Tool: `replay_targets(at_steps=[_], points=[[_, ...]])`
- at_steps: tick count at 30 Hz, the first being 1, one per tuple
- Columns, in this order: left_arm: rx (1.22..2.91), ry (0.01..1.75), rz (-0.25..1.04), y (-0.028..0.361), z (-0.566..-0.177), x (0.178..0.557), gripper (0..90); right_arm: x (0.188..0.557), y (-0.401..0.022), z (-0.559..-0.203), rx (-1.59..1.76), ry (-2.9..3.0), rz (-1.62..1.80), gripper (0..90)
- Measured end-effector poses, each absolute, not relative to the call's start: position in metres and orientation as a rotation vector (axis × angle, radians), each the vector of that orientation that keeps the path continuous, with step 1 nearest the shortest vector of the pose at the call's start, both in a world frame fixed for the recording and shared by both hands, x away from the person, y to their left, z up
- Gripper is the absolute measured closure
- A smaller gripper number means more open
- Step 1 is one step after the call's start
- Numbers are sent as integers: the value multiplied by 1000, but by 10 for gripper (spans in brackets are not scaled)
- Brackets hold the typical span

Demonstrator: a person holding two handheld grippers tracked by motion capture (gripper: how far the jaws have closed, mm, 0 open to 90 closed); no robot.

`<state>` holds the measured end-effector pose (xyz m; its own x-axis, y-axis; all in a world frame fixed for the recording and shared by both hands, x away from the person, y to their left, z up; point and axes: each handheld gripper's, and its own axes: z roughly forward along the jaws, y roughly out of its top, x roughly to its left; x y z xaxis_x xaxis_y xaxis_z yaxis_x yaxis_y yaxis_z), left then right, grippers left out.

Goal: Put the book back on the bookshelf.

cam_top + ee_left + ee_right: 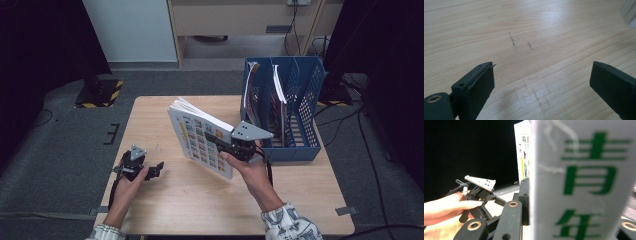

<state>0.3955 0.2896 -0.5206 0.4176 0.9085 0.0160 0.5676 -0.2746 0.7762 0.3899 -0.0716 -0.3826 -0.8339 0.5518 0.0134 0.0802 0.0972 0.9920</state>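
Clamping a thick magazine by its spine, the right gripper holds it tilted above the tabletop, just beside the blue file rack. The right gripper view shows green characters on that spine. The left gripper rests low, jaws apart over bare wood.
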Motion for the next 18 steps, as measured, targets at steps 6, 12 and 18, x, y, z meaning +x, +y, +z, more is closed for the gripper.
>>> replay_targets(at_steps=[6, 12, 18], points=[[1963, 1250, 616, 289, -521, 395, 55, 387, -76, -382, 621, 2015, 1792, 739], [1971, 1251, 611, 289, -522, 396, 55, 384, -80, -383, 625, 2019, 1787, 740], [1968, 1250, 613, 289, -521, 396, 55, 383, -83, -383, 626, 2018, 1785, 739]])
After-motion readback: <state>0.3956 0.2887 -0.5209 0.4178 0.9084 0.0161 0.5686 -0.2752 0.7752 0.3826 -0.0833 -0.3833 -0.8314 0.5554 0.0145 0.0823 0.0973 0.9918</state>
